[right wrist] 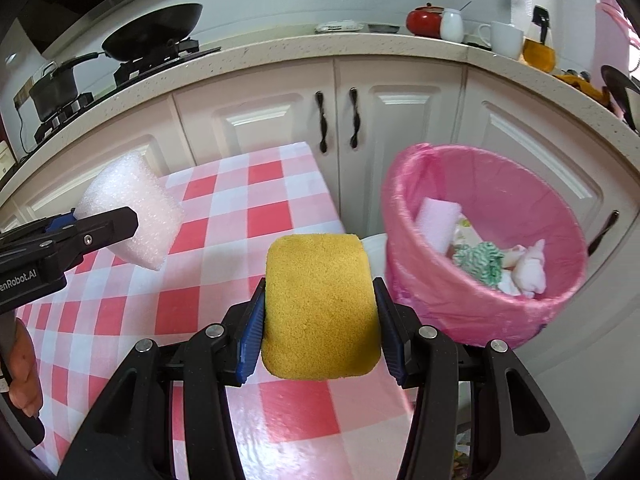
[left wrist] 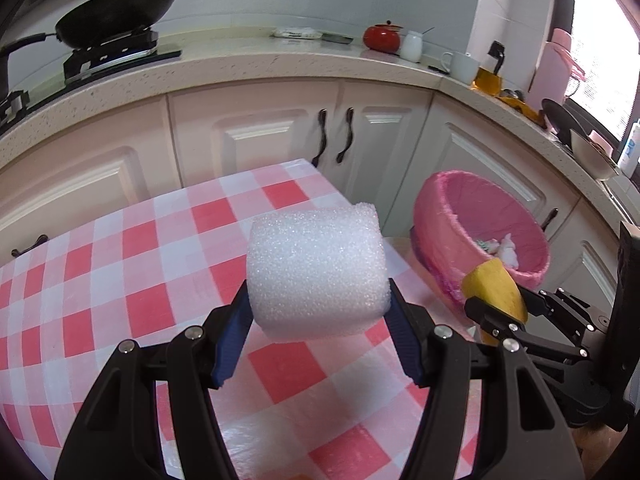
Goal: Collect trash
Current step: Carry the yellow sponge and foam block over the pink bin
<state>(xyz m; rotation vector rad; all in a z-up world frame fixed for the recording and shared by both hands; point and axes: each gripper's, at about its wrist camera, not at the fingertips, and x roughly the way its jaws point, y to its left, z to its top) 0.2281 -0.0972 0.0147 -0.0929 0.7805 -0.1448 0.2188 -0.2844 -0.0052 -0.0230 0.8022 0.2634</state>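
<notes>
Left wrist view is showing the left gripper (left wrist: pixel 319 312) pinching a white foam block (left wrist: pixel 316 272) between its blue pads (left wrist: pixel 234 336), holding it up over the red-and-white checked table (left wrist: pixel 132 280). Off to the right, the right gripper (left wrist: pixel 498 312) is clamping a yellow sponge (left wrist: pixel 494 288), which is overlapping the near rim of the pink bin (left wrist: pixel 436 224) in this view. The bin is sitting beyond the table's right edge, in front of the pale cabinets (left wrist: pixel 248 140).

Right wrist view is looking along the right gripper (right wrist: pixel 320 320), whose pads (right wrist: pixel 252 340) are squeezing the sponge (right wrist: pixel 320 304) from both sides, above the table's (right wrist: pixel 120 312) right part and just left of the bin (right wrist: pixel 404 208). Inside the pink liner, a pale pink block (right wrist: pixel 438 224), a green-and-white cloth (right wrist: pixel 480 264) and white scraps (right wrist: pixel 530 268) are lying. At the left, the left gripper (right wrist: pixel 120 222) is gripping the foam (right wrist: pixel 128 208) above the table, and a hand (right wrist: pixel 24 376) is wrapping its handle. A black wok (right wrist: pixel 156 32) is resting on the stove; a red pot (right wrist: pixel 424 20) and white mug (right wrist: pixel 506 38) are standing on the counter (right wrist: pixel 280 52).
</notes>
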